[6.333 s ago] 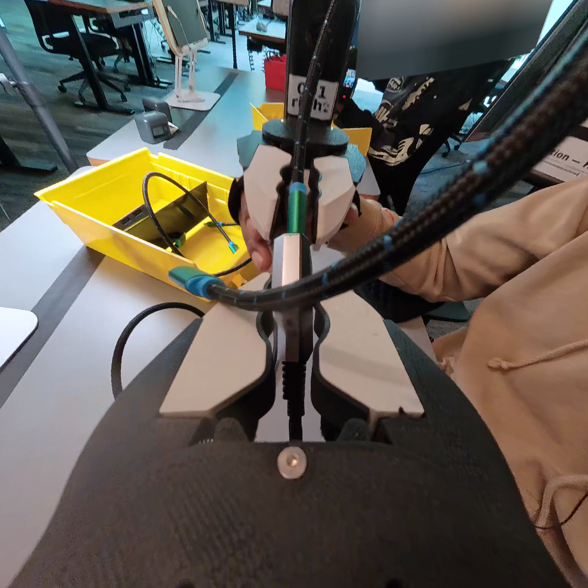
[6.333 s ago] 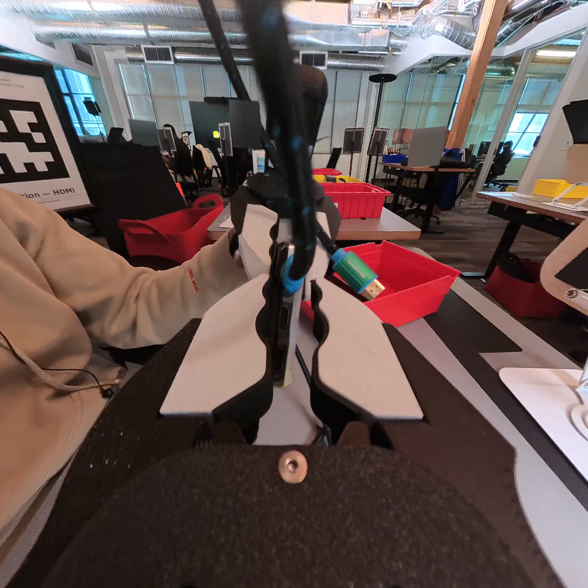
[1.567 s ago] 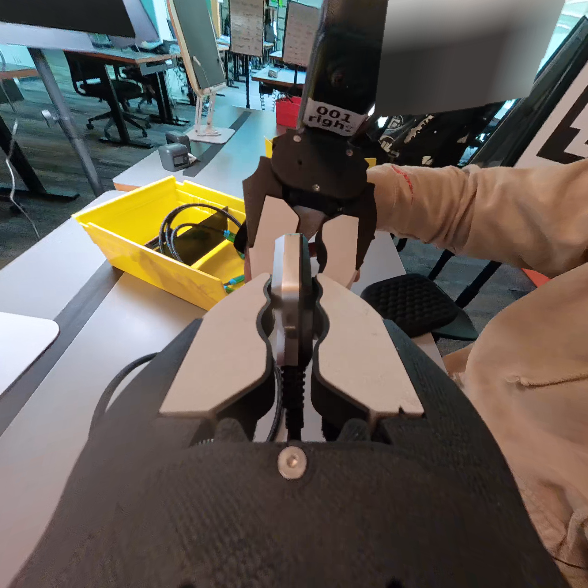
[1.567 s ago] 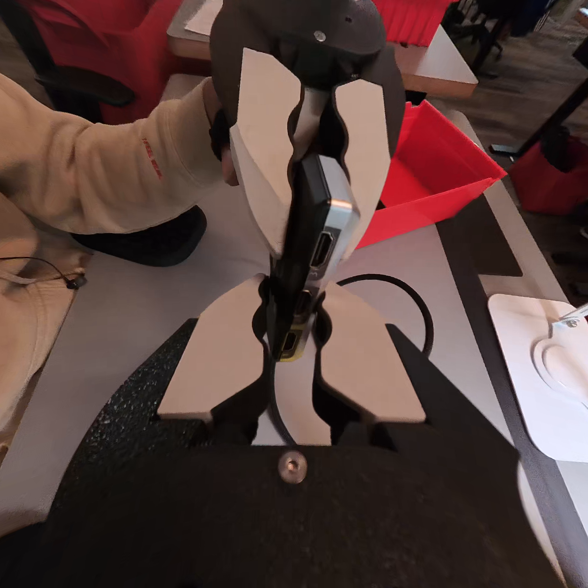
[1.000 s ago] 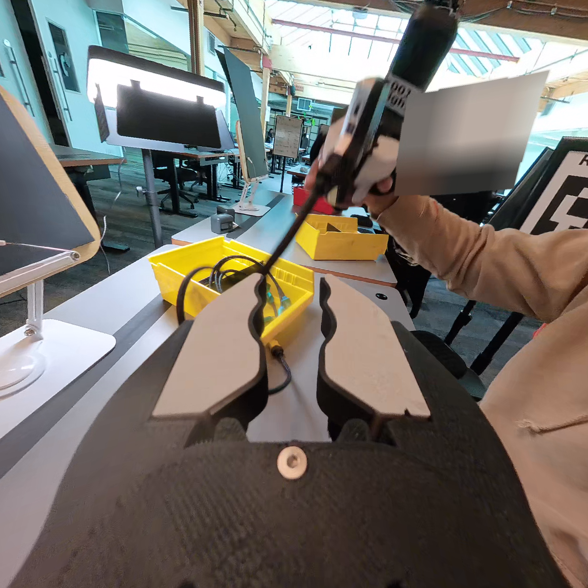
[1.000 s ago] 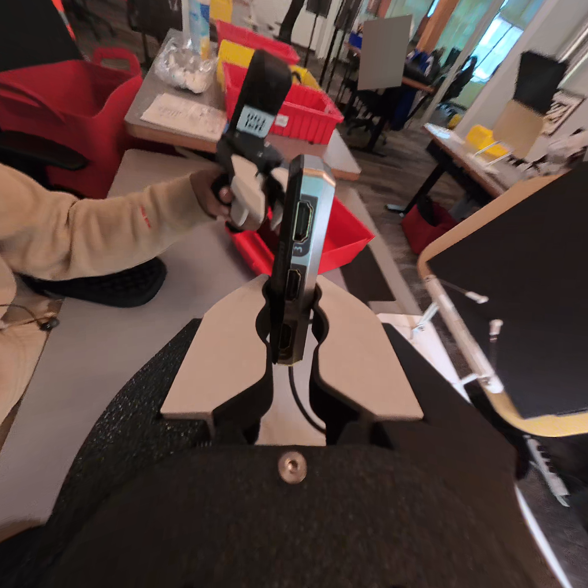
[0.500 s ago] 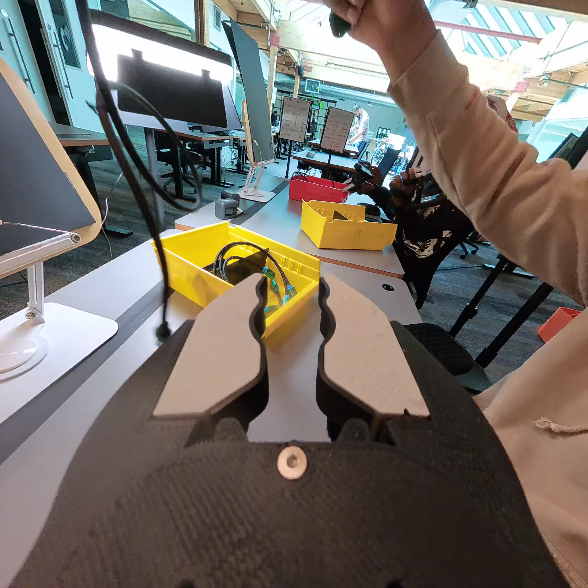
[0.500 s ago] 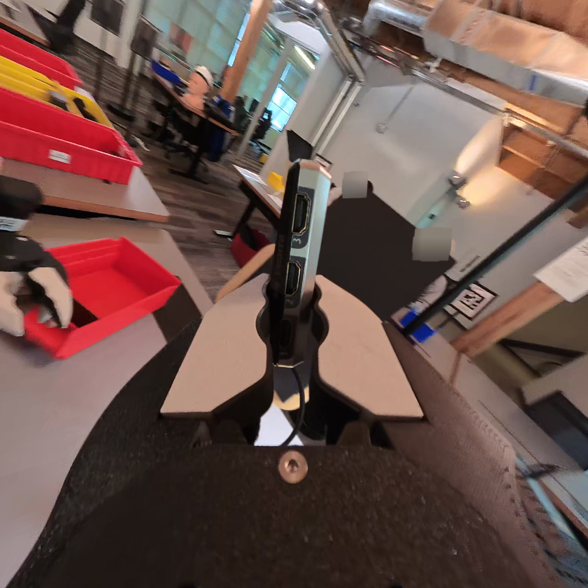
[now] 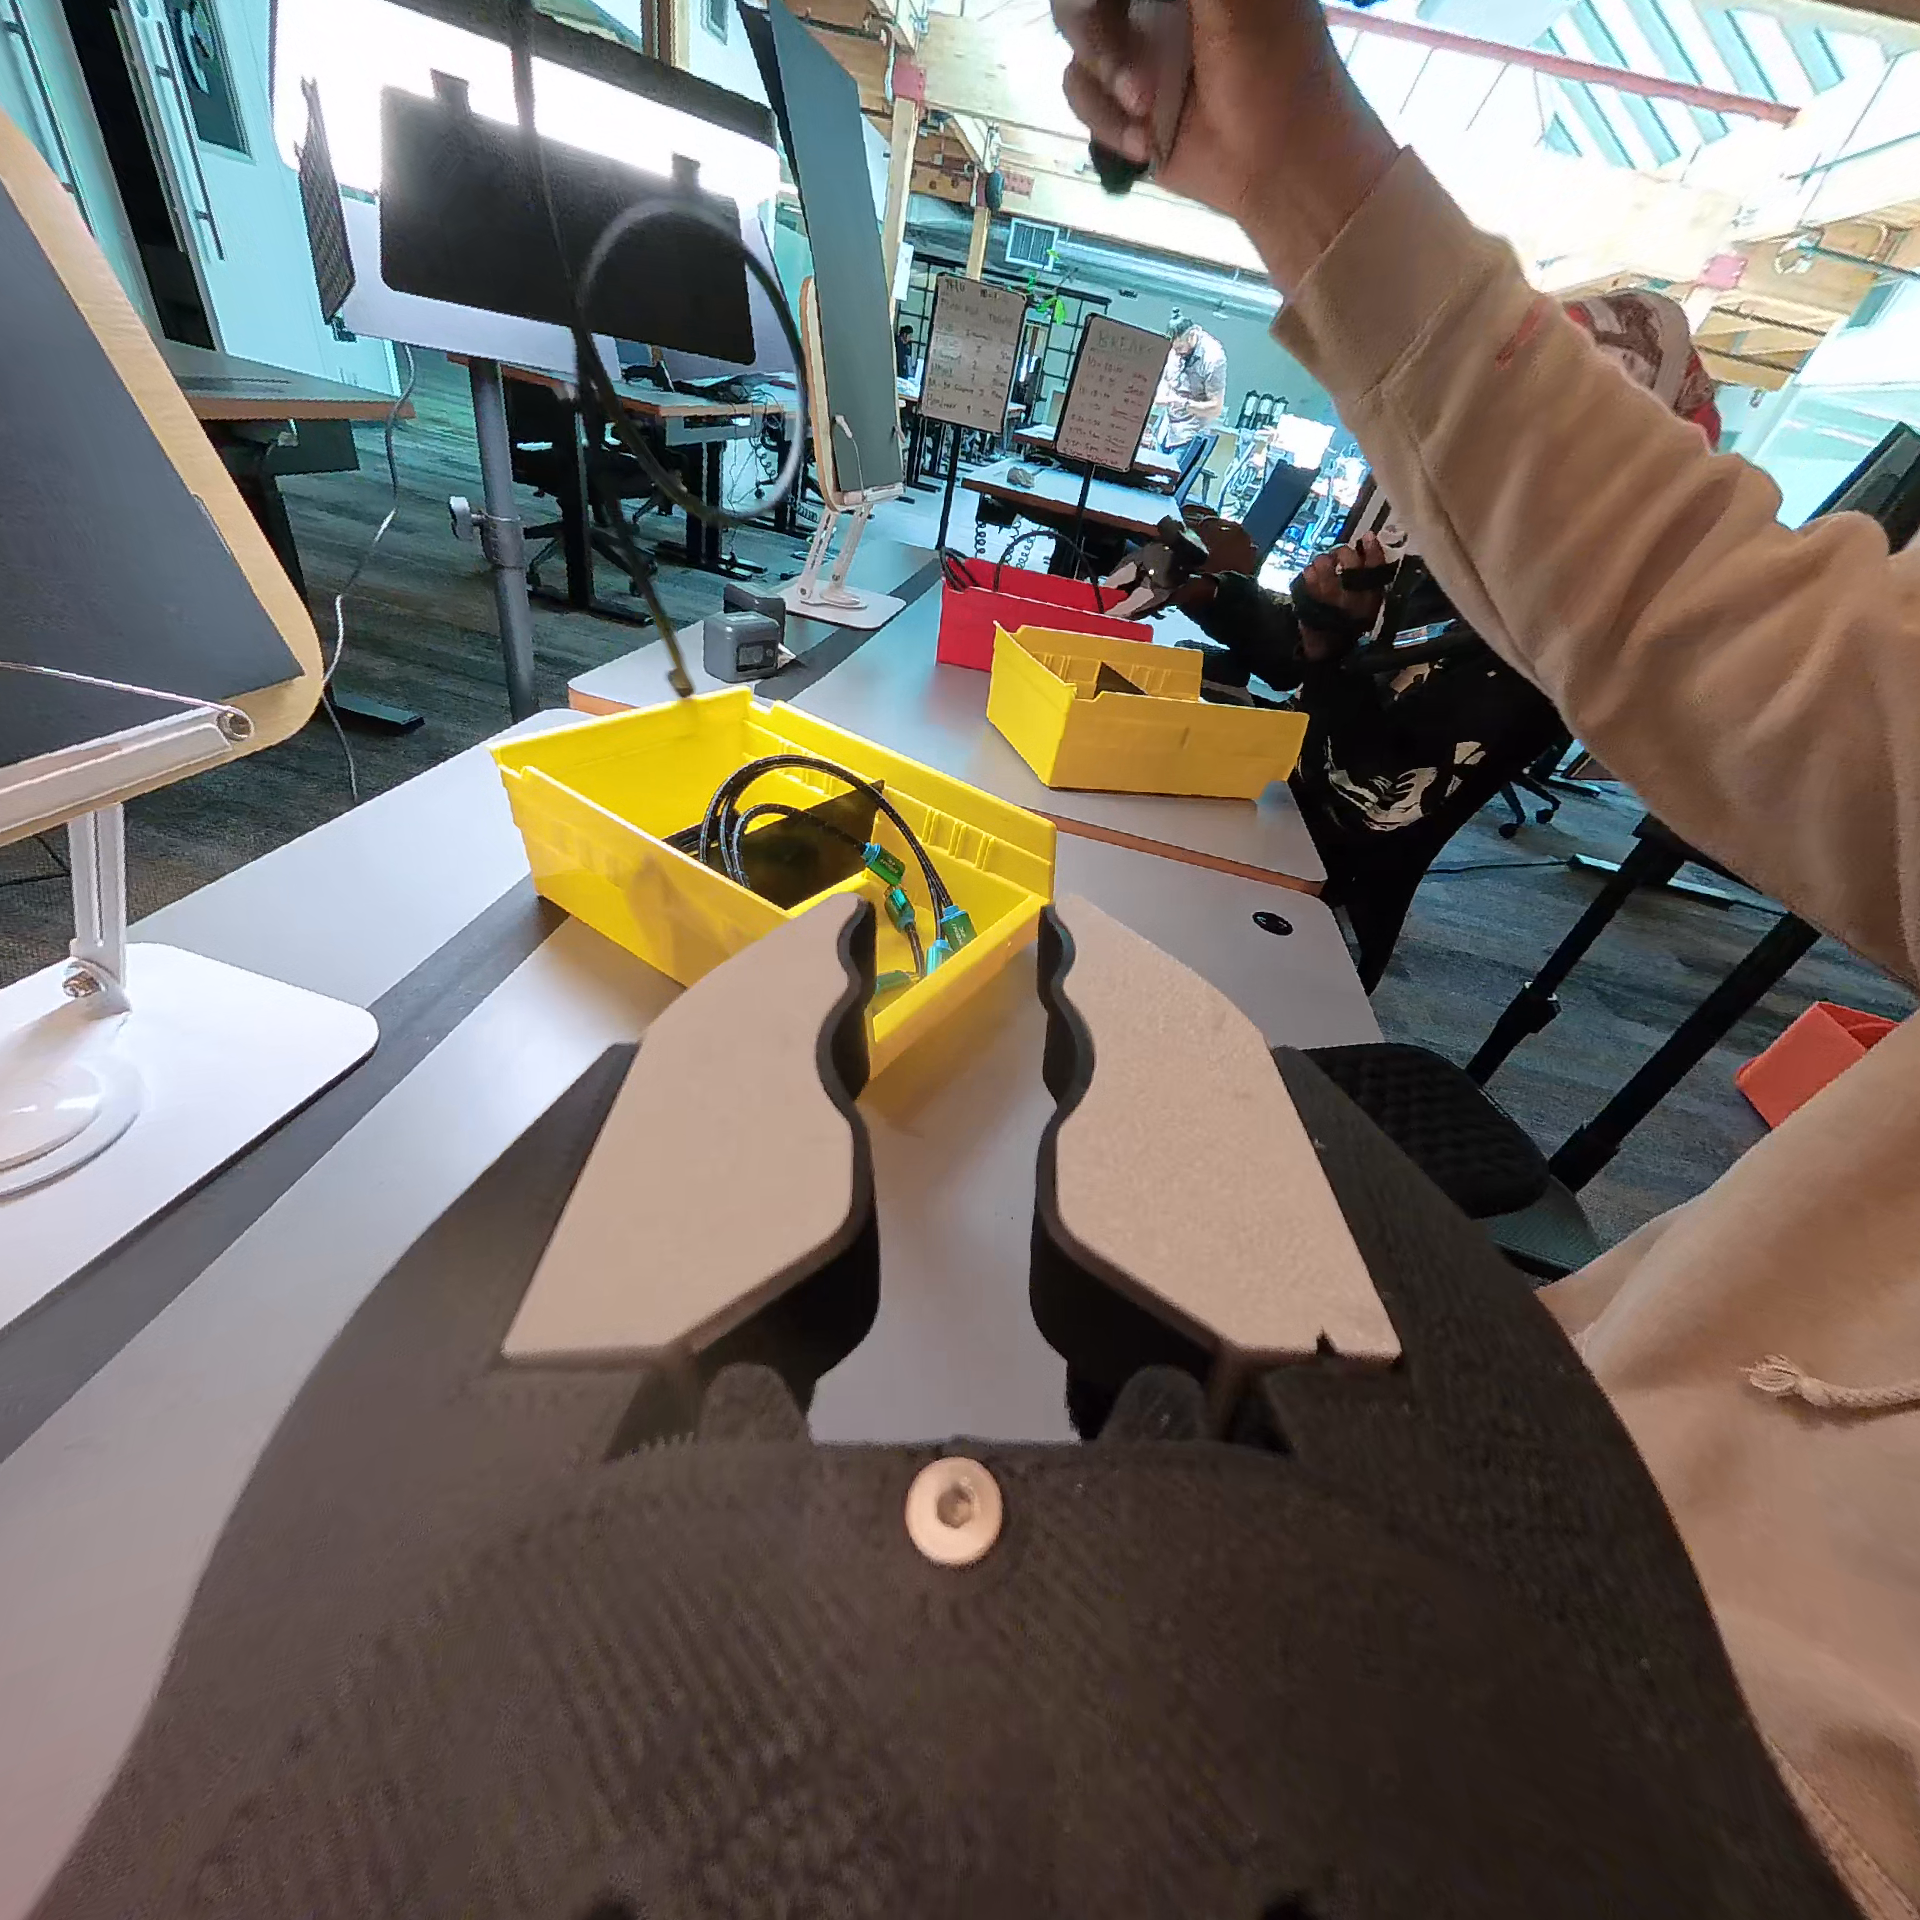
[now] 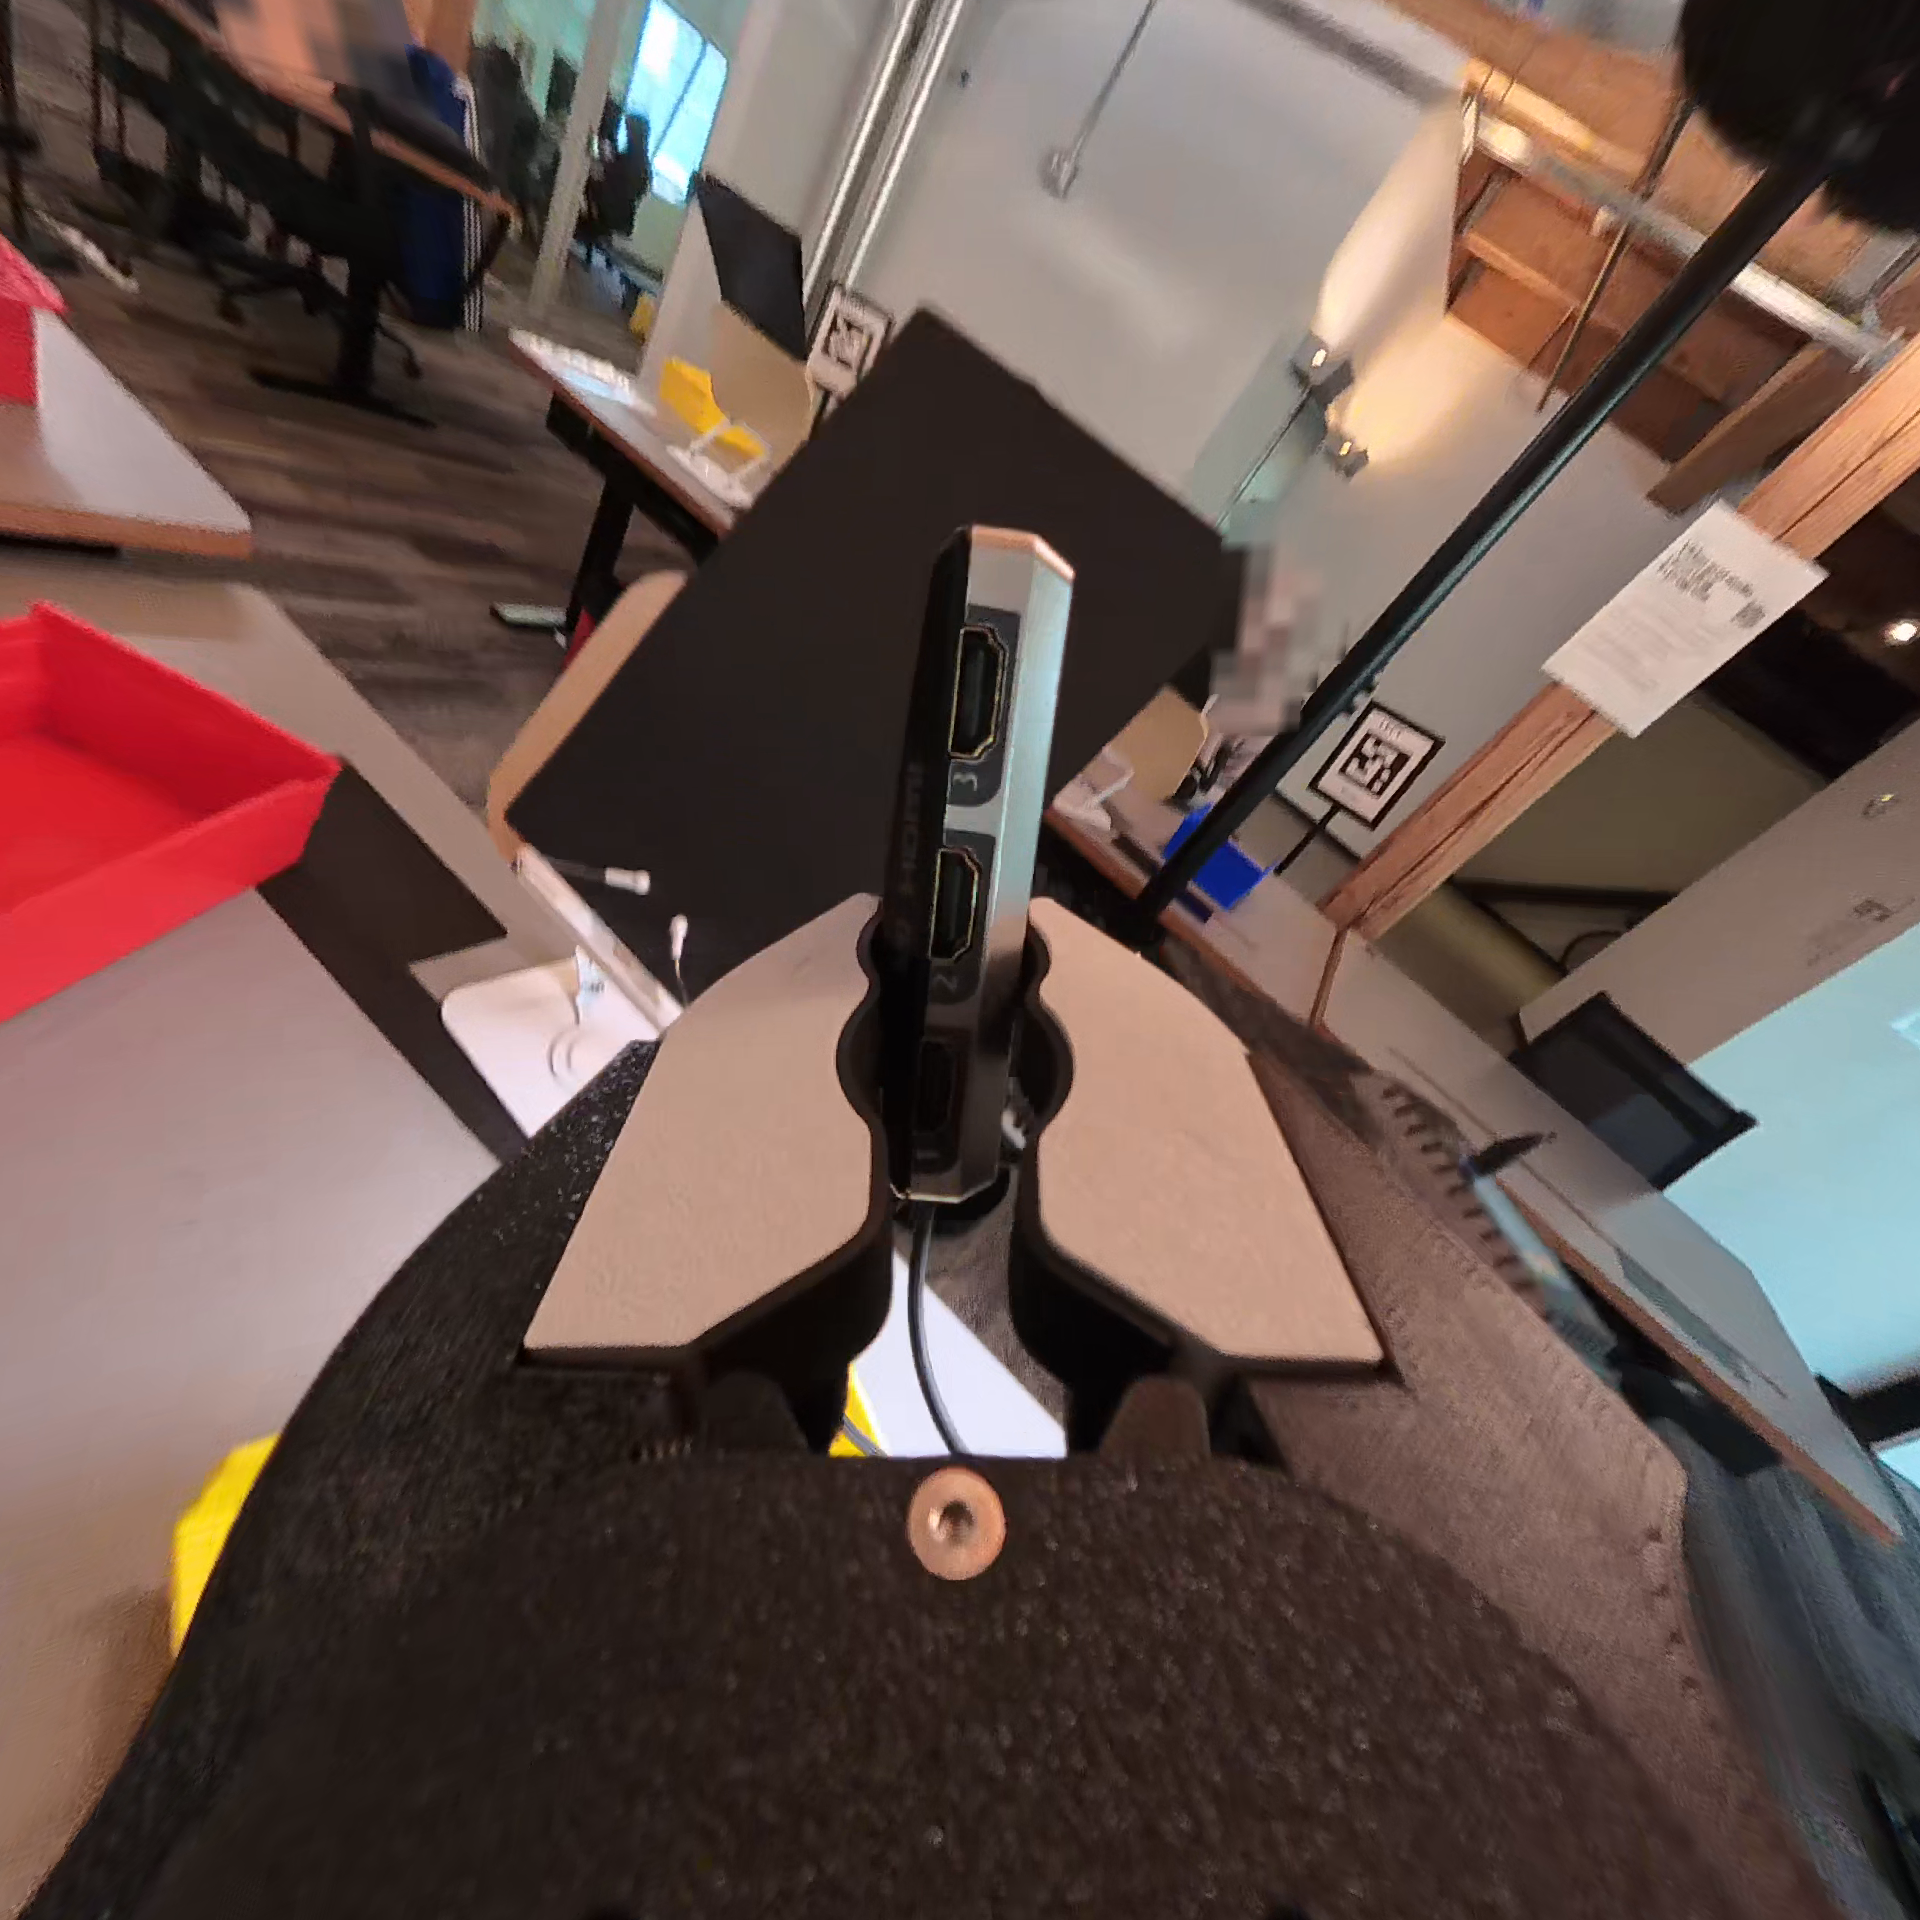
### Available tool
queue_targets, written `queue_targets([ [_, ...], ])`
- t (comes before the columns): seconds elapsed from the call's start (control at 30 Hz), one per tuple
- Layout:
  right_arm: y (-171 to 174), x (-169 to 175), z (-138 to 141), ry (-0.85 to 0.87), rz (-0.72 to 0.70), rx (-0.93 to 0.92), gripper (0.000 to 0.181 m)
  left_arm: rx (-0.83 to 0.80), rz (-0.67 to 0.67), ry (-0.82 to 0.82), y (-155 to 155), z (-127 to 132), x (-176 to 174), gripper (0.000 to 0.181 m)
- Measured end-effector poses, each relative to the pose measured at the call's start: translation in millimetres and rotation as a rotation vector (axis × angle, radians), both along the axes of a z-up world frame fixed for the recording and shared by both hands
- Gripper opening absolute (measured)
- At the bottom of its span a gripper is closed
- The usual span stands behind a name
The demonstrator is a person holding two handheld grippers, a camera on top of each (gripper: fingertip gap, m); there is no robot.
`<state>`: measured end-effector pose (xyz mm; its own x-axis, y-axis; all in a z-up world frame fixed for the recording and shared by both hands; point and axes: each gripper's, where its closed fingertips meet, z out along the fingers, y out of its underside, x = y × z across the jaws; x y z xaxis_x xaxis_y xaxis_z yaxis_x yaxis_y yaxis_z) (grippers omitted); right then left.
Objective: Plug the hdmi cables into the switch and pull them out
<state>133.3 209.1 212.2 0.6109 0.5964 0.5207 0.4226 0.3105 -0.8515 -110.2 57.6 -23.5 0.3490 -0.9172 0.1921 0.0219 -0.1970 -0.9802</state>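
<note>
Across the grey bench point(image 9: 312, 1195) the yellow bin point(image 9: 644, 894) sits just ahead of my left gripper point(image 9: 948, 925), and the cables point(image 9: 831, 810) lie coiled inside it, green plugs toward the near corner. My left gripper is spread and holds nothing. My right gripper point(image 10: 954, 920) is raised high, pinching the switch point(image 10: 987, 821) upright between its fingers; three ports face me, all vacant, and its own thin lead point(image 10: 925, 1340) hangs below. In the left view that lead point(image 9: 665, 416) loops down and its tip dangles just above the bin's far rim. I judge the pulling-out to be done, since no cable sits in any port and all the plugs I can see lie in the bin. What is left, as I read it, is to put the switch away: lower my right gripper over the bin, let the lead settle in first so it does not snag on the rim, then part the fingers.
</note>
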Motion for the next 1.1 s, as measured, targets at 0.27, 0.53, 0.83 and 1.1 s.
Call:
queue_targets([
  [0.27,4,10,-34,0.059,0.04,-0.051,0.021,-0.028,0.004,0.007,6,-9,1,0.03],
  [0.53,-3,16,-2,0.12,0.034,-0.003,0.021,-0.054,-0.003,0.029,10,-18,6,0.03],
  [0.83,-35,28,31,0.245,0.105,0.035,0.022,-0.069,0.001,0.027,13,-22,4,0.029],
  [1.1,-30,38,6,0.253,0.081,-0.017,0.021,-0.067,-0.008,0.042,9,-23,11,0.029],
])
